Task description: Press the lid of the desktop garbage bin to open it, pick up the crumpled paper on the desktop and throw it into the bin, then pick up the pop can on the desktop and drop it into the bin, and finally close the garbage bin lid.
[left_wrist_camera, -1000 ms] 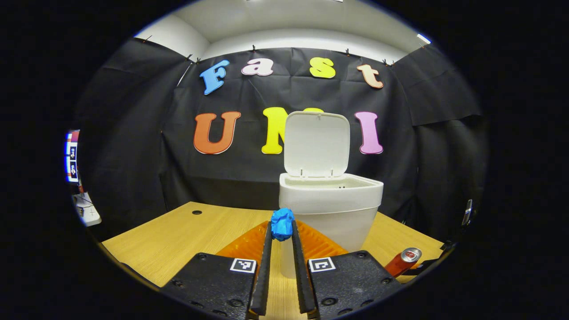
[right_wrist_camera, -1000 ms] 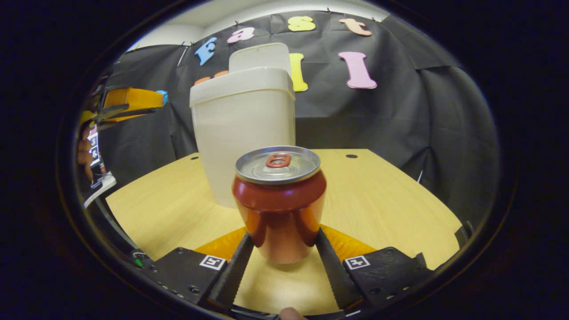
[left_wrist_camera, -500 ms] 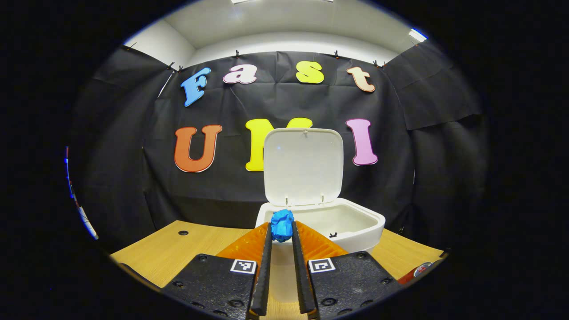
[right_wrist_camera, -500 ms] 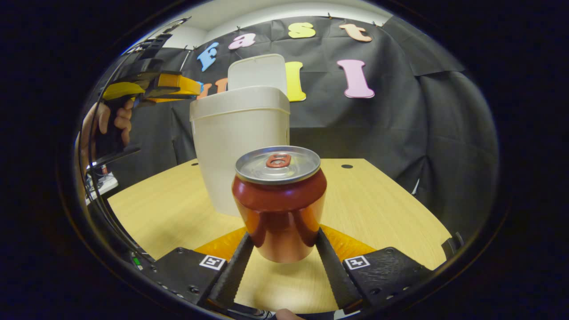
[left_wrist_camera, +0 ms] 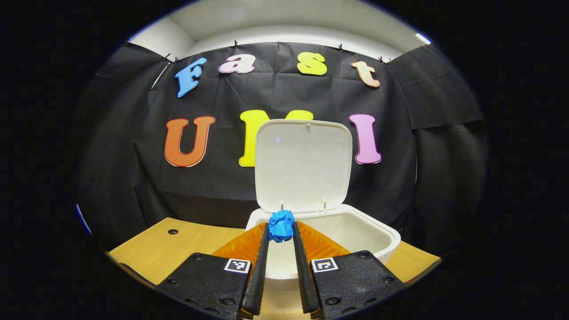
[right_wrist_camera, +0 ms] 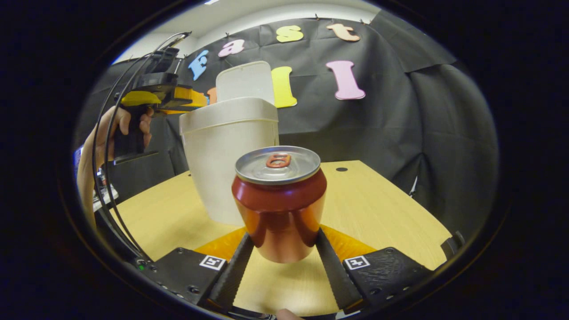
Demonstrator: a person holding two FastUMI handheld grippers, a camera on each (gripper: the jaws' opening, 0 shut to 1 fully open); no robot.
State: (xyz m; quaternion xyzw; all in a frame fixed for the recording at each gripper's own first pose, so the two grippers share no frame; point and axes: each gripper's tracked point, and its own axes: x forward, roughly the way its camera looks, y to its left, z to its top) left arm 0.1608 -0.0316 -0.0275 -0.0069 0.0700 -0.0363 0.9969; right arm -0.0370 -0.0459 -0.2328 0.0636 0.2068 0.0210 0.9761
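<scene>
In the left gripper view, the left gripper sits at the bottom centre of the frame, its two fingers clenched on one crumpled paper, a small blue wad pinched at the tips. Just beyond the tips lies the open mouth of the single white bin; the paper hangs over the near left part of the rim, at the hinge line in the picture. The lid stands upright behind the opening, filling the centre of the frame and blocking the way straight ahead. The inside of the bin looks bare, though its floor is out of sight. The wooden table shows as open strips at lower left and lower right, with one small dark hole at the left. The black wall cloth closes the scene behind.

In the right gripper view, the right gripper at bottom centre grasps one red can, upright, a finger pressing each side, its base raised off the tabletop. Just behind the can, left of centre, stands the bin, its side wall directly in the can's forward path. To the right the table lies open out to its far edge. At upper left, a hand holds the left gripper over the bin's rim.
</scene>
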